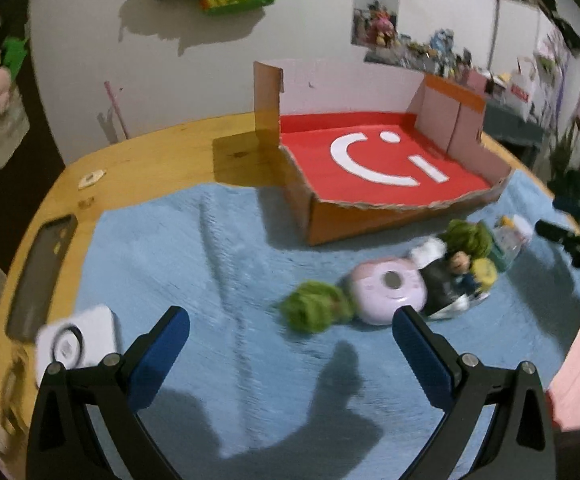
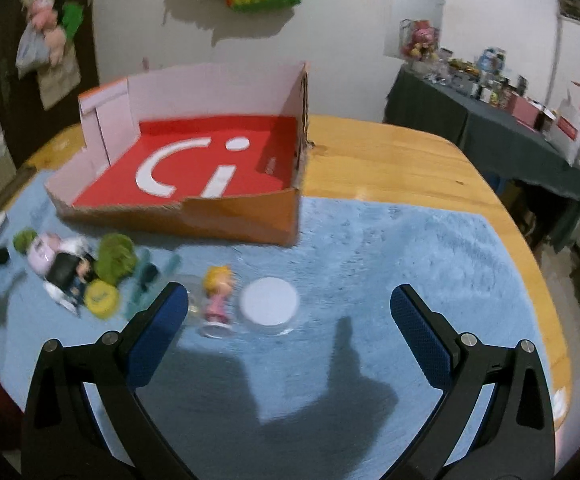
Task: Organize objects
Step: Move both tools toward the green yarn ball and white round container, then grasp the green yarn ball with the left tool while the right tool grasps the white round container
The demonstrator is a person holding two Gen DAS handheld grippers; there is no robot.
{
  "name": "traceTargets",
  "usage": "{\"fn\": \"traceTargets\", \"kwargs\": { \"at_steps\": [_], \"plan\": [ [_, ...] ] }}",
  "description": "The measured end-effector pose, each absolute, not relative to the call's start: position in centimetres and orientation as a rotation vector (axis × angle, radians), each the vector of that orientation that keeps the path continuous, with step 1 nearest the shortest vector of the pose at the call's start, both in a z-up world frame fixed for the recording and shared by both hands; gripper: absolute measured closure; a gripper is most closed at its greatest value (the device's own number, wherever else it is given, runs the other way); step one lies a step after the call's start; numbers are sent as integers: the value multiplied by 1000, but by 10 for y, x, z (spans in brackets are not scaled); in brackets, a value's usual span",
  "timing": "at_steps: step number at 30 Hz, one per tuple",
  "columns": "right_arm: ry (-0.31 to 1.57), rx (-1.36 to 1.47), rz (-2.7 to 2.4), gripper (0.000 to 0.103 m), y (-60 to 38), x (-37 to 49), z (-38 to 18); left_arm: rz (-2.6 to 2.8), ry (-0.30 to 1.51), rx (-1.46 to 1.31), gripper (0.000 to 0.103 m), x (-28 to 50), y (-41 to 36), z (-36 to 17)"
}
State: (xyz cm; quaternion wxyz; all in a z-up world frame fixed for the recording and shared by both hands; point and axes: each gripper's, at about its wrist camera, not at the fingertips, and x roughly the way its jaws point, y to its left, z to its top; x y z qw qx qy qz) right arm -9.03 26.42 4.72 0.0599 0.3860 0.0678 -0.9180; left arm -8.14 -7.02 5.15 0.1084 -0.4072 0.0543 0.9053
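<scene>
Blue-padded fingers [image 1: 162, 356] of the left gripper [image 1: 290, 320] fill the bottom of its view, spread wide with nothing between them, hanging above a light blue mat [image 1: 194, 264]. Just past the fingertips at 1 o'clock lies a blurred cluster: a green fuzzy ball [image 1: 313, 306] touching a pink round case [image 1: 387, 286], then a dark-suited figure [image 1: 447, 276], a second green fuzzy ball [image 1: 467, 236] and a yellow disc [image 1: 483, 272]. At 12 o'clock, farther back, an open cardboard box [image 1: 353, 220] with a red floor and white smiling mark sits partly on the mat, partly on the wooden table [image 1: 150, 160]. A white square device [image 1: 78, 340] and a dark phone [image 1: 42, 276] lie at 9 o'clock on the table edge.

On the other side, the right gripper [image 2: 290, 300] is likewise spread and holds nothing. A small blonde figurine in pink [image 2: 218, 296] stands at 11 o'clock just inside its left fingertip, beside a white round lid [image 2: 270, 300]. That same cluster lies at 10 o'clock, the box beyond at 12.
</scene>
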Motion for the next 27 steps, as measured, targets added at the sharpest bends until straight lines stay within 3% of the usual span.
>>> {"fn": "traceTargets", "kwargs": {
  "at_steps": [8, 12, 20, 27],
  "plan": [
    [325, 1258, -2637, 0, 284, -103, 35, 2548, 279, -1183, 0, -95, -75, 52],
    [344, 1240, -2591, 0, 283, -105, 29, 2526, 371, -1167, 12, -99, -67, 47],
    [482, 1235, -2505, 7, 269, -113, 19, 2425, 495, -1098, 23, -99, -51, 43],
    [562, 1168, -2453, 28, 258, -114, 22, 2347, 513, -1078, 52, -103, -48, 42]
  ]
}}
